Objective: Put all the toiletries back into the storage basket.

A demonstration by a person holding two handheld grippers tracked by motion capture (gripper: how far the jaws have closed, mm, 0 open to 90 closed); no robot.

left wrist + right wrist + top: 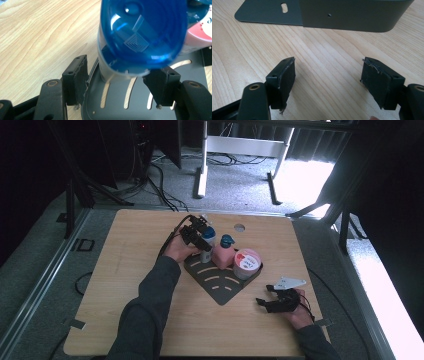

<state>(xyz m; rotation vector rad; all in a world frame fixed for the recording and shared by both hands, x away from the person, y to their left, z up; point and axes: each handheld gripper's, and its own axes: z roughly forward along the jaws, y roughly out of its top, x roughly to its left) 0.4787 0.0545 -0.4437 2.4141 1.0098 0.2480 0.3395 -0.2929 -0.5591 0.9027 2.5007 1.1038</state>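
Here we hold the left gripper point(120, 82) around the blue-capped bottle point(142, 37) on the dark tray point(220, 287), jaws apart, pads not touching. Our right gripper point(328, 80) rests spread wide over the table point(244, 50).

On my high view, both forearms wear dark grey long sleeves point(150, 305) reaching the wrists. The left gripper point(196, 236) is black, with a thin black cable looping off toward 9 o'clock. The right gripper point(272, 302) is black too, topped by a pale grey three-cornered plate point(289, 282) at its 12 o'clock. In the gripper views, each jaw is a black arm with a brass-coloured rivet, ending in a blocky black pad point(283, 81) with small screw holes and frayed edges.
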